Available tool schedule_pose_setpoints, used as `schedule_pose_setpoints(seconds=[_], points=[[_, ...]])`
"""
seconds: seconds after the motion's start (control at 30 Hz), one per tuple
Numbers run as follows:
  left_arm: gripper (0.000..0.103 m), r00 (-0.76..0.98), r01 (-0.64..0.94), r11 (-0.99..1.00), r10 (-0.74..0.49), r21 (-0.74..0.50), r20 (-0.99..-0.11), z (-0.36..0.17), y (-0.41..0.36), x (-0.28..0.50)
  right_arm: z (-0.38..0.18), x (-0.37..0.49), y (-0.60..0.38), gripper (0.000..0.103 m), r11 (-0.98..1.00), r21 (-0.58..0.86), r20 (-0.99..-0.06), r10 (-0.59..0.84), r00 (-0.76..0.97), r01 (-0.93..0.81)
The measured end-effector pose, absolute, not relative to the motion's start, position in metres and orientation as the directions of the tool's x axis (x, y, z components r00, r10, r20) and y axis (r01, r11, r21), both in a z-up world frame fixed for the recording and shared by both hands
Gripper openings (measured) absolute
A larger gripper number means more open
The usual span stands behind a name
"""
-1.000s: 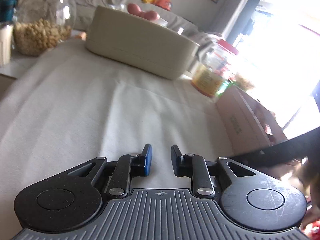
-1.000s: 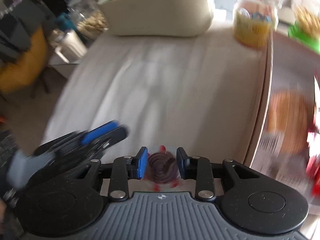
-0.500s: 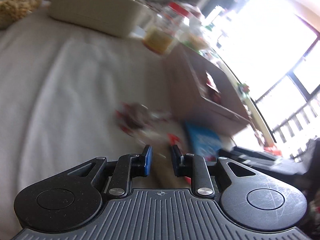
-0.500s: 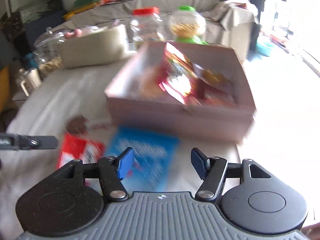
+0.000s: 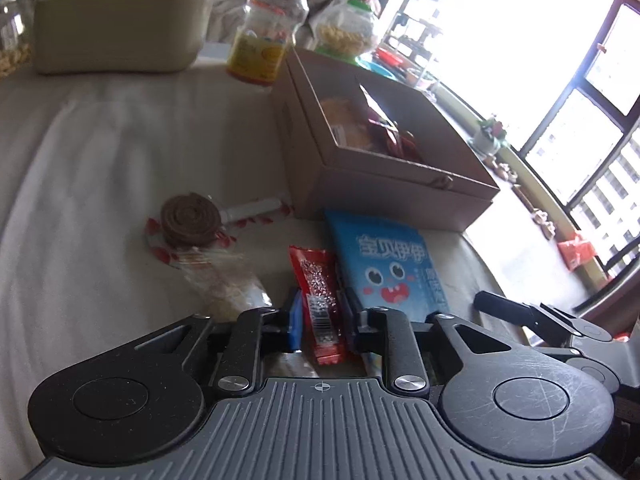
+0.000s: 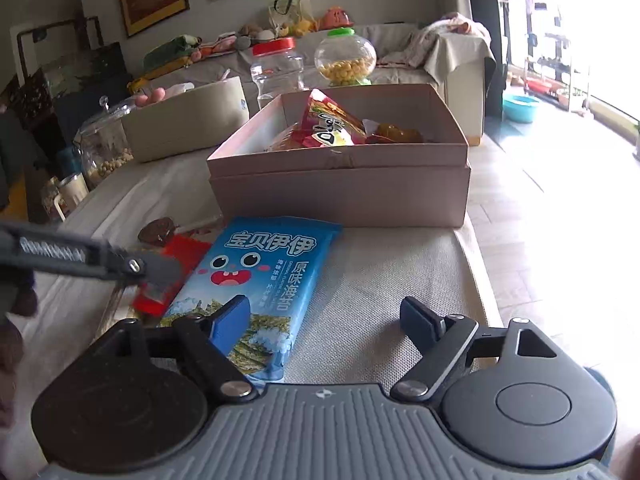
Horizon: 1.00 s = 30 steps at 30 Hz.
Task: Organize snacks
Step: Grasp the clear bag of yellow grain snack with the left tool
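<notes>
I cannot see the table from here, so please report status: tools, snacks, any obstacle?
Left tool around red packet, not clearly clamped. Right tool open, empty, over blue bag. Box ahead, partly filled. Lollipop loose; nothing blocking.

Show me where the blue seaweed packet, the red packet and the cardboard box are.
blue seaweed packet (image 6: 256, 276): right wrist view, cartoon face on its front.
red packet (image 5: 320, 300): left wrist view, its middle, between the fingers.
cardboard box (image 6: 340, 196): right wrist view, front wall.

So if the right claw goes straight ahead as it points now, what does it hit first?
Probably the cardboard box: its near wall lies straight ahead of the open right claw. The blue packet lies left of centre, by the left finger. Depth is uncertain.
</notes>
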<state>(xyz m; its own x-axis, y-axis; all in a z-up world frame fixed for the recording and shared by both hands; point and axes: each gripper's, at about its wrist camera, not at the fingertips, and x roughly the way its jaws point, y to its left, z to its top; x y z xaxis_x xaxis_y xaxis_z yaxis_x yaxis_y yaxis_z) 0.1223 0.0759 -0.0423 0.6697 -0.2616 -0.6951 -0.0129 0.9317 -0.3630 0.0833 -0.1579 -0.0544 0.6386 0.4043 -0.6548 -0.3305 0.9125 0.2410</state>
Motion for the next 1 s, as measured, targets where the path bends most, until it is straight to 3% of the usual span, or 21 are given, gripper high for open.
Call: schedule_pose_setpoints(seconds=[0.2, 0.27, 0.37, 0.53, 0.6, 0.7, 0.77, 0.93, 1.0], points=[[0.01, 0.674, 0.009, 0.84, -0.405, -0.542, -0.618, -0.048, 0.087, 0.106, -0.052, 0.077, -0.15, 0.083, 0.915, 0.2, -0.627, 0.395, 0.672, -0.352], [0.009, 0.691, 0.029, 0.837, -0.411, -0.546, -0.594, -0.043, 0.087, 0.097, -0.05, 0.073, -0.146, 0.082, 0.91, 0.185, -0.612, 0.403, 0.68, -0.372], [0.009, 0.707, 0.039, 0.844, -0.402, -0.536, -0.582, -0.039, 0.088, 0.091, -0.05, 0.073, -0.147, 0.07, 0.896, 0.239, -0.618, 0.438, 0.653, -0.374], [0.012, 0.709, 0.058, 0.85, -0.405, -0.524, -0.578, -0.033, 0.084, 0.087, -0.045, 0.067, -0.156, 0.071, 0.9, 0.262, -0.624, 0.434, 0.65, -0.349], [0.013, 0.723, 0.057, 0.869, -0.375, -0.492, -0.58, -0.026, 0.086, 0.08, -0.04, 0.063, -0.154, 0.072, 0.908, 0.233, -0.626, 0.414, 0.66, -0.349], [0.014, 0.77, 0.012, 0.961, -0.186, -0.277, -0.611, -0.014, 0.085, 0.06, -0.033, 0.056, -0.148, 0.08, 0.906, 0.202, -0.615, 0.414, 0.671, -0.373], [0.014, 0.76, -0.047, 0.982, -0.083, -0.182, -0.645, -0.016, 0.088, 0.052, -0.032, 0.056, -0.143, 0.08, 0.904, 0.194, -0.613, 0.414, 0.673, -0.38], [0.016, 0.743, -0.181, 0.891, -0.153, -0.416, -0.652, -0.032, 0.122, 0.054, -0.044, 0.061, -0.143, 0.08, 0.913, 0.212, -0.639, 0.399, 0.658, -0.348], [0.017, 0.74, -0.16, 0.897, -0.167, -0.411, -0.652, -0.031, 0.117, 0.063, -0.049, 0.06, -0.147, 0.08, 0.923, 0.212, -0.649, 0.38, 0.659, -0.323]])
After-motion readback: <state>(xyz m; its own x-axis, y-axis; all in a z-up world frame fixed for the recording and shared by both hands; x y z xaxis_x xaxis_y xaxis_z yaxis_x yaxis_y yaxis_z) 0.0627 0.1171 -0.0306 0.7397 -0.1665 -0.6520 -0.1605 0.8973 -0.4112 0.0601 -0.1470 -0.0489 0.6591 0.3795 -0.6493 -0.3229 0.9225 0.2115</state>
